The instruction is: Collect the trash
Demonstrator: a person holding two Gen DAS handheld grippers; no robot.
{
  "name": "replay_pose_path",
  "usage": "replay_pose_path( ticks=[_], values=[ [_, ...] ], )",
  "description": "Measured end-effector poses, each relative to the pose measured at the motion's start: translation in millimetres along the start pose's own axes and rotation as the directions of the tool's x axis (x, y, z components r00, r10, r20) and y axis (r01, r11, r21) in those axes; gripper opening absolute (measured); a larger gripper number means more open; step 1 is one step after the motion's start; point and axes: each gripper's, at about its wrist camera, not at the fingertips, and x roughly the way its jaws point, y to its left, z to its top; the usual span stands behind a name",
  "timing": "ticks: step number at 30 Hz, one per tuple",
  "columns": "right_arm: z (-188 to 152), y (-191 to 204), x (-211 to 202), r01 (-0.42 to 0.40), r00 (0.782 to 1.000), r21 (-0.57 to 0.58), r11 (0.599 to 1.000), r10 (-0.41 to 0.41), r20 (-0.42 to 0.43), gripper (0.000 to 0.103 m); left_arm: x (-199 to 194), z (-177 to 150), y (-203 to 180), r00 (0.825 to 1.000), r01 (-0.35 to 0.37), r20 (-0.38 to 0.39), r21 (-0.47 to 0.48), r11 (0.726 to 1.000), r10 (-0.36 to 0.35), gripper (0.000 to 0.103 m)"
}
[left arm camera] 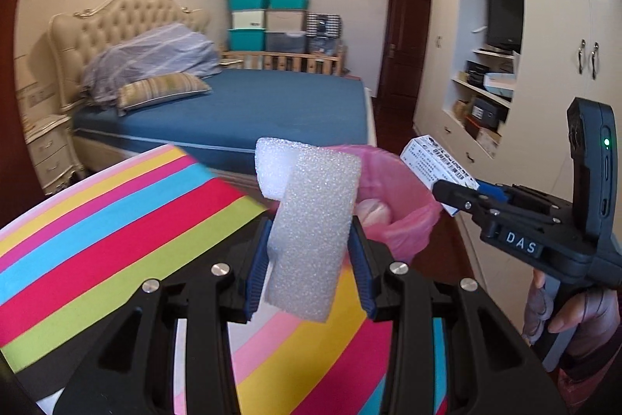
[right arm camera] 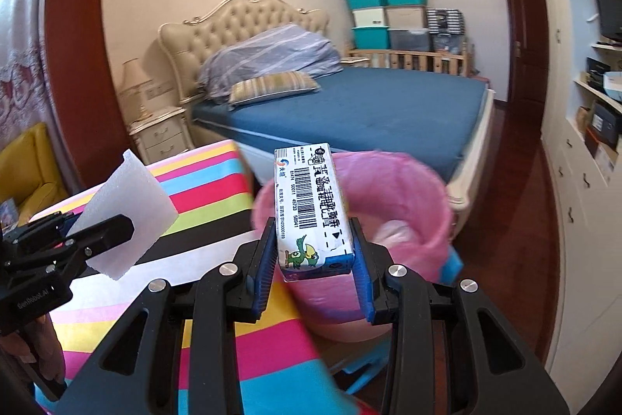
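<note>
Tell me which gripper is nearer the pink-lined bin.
Right, by a small margin. The right gripper holds the small box at the pink-lined bin rim; the left gripper holds the foam piece over the striped table edge beside it.

Read "DAS" in white letters on the black body of the right gripper, at the right in the left wrist view. Read "GenRoboLAI", or something close to it, in small grey print on the black body of the left gripper, at the near left in the right wrist view. Found most print on the small carton clamped in the right gripper: a barcode with the digits "81474 50011 45733 58941" beside it, a row of large Chinese characters along one edge, a further line of small digits too fine to make out, and a green cartoon dinosaur near the close end.
</note>
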Motion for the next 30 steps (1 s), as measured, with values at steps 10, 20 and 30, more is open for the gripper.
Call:
replay_pose_path(
  ticks=[10,20,30],
  values=[
    [10.8,-47.0,16.5,0.042,0.999,0.028,0.999,-0.042,0.010,0.035,62.9,39.5,-34.3,0.996,0.083,-0.016,0.039,0.996,-0.083,0.038],
    [19.0,-55.8,46.0,0.030,1.000,0.053,0.998,-0.030,-0.002,0.036,103.5,73.6,-33.9,0.994,0.107,-0.021,0.029,0.994,-0.107,0.039],
    [13.4,-73.0,76.0,0.041,0.999,0.073,0.996,-0.042,0.001,0.078,123.5,92.9,-29.1,0.995,0.098,0.000,-0.043,0.994,-0.098,0.072]
  ],
)
